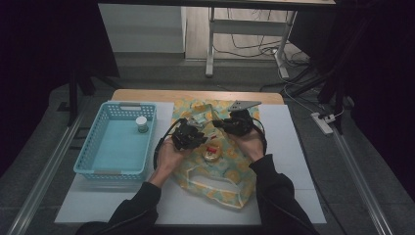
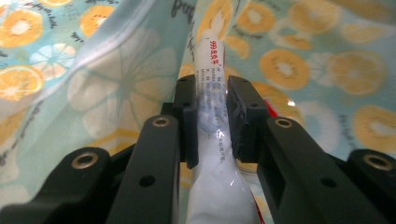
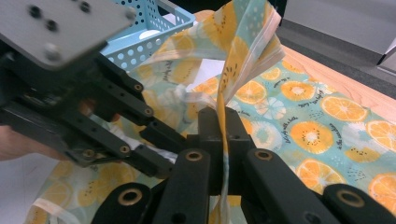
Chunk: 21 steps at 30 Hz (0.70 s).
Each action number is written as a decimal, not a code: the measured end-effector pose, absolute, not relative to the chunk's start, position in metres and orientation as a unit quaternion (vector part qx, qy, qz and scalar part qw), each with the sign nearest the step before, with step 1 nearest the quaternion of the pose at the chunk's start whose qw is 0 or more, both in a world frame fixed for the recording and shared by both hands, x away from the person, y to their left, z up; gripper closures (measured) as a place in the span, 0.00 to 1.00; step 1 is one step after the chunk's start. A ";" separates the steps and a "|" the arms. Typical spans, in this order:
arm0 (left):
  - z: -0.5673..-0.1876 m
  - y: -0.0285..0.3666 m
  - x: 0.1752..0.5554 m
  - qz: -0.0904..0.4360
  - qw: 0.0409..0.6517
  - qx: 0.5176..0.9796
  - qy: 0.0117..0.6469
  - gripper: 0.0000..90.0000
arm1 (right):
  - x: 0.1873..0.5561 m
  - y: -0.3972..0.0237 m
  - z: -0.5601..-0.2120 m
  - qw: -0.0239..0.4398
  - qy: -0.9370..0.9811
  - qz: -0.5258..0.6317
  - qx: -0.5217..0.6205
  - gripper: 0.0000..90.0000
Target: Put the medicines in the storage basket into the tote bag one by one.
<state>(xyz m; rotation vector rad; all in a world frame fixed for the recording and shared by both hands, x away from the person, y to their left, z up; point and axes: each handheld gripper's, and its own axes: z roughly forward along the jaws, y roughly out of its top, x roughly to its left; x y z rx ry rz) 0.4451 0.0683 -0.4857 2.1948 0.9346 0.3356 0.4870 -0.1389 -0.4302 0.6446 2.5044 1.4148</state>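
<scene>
Pinching a white plastic packet (image 2: 211, 112) between its pads, the left gripper (image 2: 212, 116) has fruit-print cloth of the bag (image 1: 230, 178) close on both sides and ahead, so little room is left around the jaws. Just right of it, the right gripper (image 3: 223, 133) is pressed together on one folded edge of that bag, lifting it into a standing ridge. Below and between the two grippers lies one round jar (image 1: 212, 154) on the cloth. Farther left stands one blue basket (image 1: 88, 156) holding one small bottle (image 1: 141, 124); bare white mat (image 1: 293, 161) lies open beyond the right gripper.
</scene>
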 end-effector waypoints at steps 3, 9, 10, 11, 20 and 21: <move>-0.492 0.068 0.450 0.134 0.350 0.852 0.366 0.83 | 0.487 -0.138 -0.431 0.097 0.846 0.477 0.217 0.99; -0.504 0.064 0.457 0.129 0.342 0.851 0.377 0.83 | 0.487 -0.138 -0.432 0.096 0.846 0.477 0.218 1.00; -0.506 0.063 0.458 0.129 0.339 0.852 0.378 0.83 | 0.487 -0.138 -0.432 0.097 0.847 0.476 0.218 0.99; -0.507 0.063 0.459 0.129 0.336 0.854 0.376 0.83 | 0.487 -0.138 -0.432 0.097 0.847 0.476 0.218 0.99; -0.505 0.064 0.459 0.120 0.340 0.853 0.376 0.66 | 0.487 -0.137 -0.432 0.097 0.847 0.475 0.218 0.99; -0.503 0.064 0.458 0.115 0.337 0.855 0.376 0.65 | 0.487 -0.137 -0.432 0.097 0.847 0.475 0.218 0.99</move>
